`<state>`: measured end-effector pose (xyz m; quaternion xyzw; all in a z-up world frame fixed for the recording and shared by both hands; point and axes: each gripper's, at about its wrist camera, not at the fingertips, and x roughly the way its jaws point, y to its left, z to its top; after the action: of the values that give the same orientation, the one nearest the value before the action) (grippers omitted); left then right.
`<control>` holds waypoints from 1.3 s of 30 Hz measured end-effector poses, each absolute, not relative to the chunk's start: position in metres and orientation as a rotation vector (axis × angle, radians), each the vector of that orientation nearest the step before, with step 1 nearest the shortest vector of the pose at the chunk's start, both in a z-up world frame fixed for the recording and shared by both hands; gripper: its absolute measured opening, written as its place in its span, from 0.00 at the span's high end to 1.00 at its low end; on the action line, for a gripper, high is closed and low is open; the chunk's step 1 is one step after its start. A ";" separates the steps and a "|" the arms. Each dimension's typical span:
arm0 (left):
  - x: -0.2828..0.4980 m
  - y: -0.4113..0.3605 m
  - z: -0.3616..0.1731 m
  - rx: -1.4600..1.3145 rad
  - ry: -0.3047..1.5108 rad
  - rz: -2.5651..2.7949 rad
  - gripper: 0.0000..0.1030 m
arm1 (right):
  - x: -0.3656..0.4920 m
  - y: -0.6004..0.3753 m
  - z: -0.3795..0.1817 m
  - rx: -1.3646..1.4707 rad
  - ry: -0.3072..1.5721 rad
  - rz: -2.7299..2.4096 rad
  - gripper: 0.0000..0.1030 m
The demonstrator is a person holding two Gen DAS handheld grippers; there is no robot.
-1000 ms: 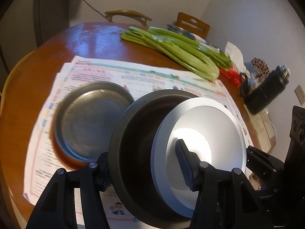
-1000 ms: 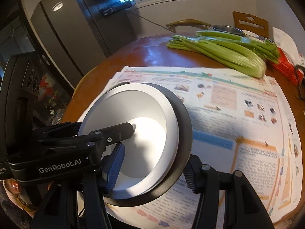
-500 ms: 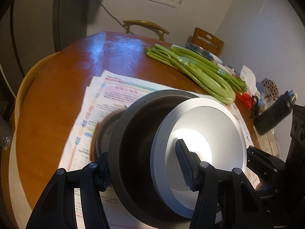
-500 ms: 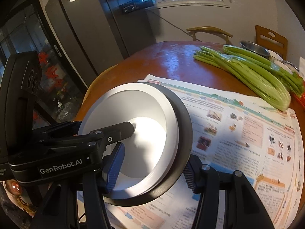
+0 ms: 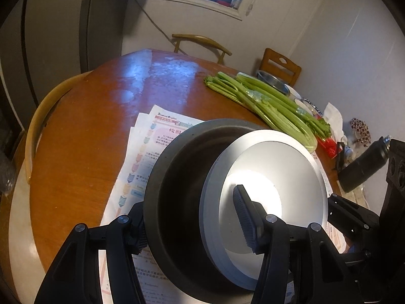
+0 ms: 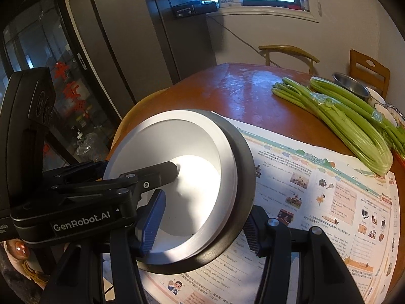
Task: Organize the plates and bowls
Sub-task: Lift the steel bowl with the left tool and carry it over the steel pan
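Both claws clamp one stack of nested bowls. The left gripper and right gripper, each narrowly parted, pinch the white bowl inside the dark bowl from opposite rims.

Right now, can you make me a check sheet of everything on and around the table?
Surface: round wooden table, newspapers spread on it.
Job's things: white bowl nested in dark metal bowl, held tilted above the papers.
Clutter: celery, steel bowl, black bottle.
Tongs: left tongs and right tongs each clamp the stacked bowls' rim.
Cables: one cord down the wall.
Surroundings: two chairs, window, dark cabinet.
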<state>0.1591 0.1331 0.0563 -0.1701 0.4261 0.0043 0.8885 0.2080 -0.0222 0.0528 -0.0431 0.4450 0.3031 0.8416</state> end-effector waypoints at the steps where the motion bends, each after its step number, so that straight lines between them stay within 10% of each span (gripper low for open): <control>1: 0.160 0.133 0.055 -0.353 0.887 0.009 0.42 | 0.208 -0.021 0.052 -0.091 0.944 0.641 0.44; 39: 0.189 0.144 0.002 -0.403 0.984 -0.009 0.42 | 0.227 -0.008 0.007 -0.134 1.047 0.579 0.44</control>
<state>0.1894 0.1442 0.0019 -0.1922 0.4691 -0.0045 0.8620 0.2268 -0.0084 0.0072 -0.0630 0.4926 0.2723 0.8242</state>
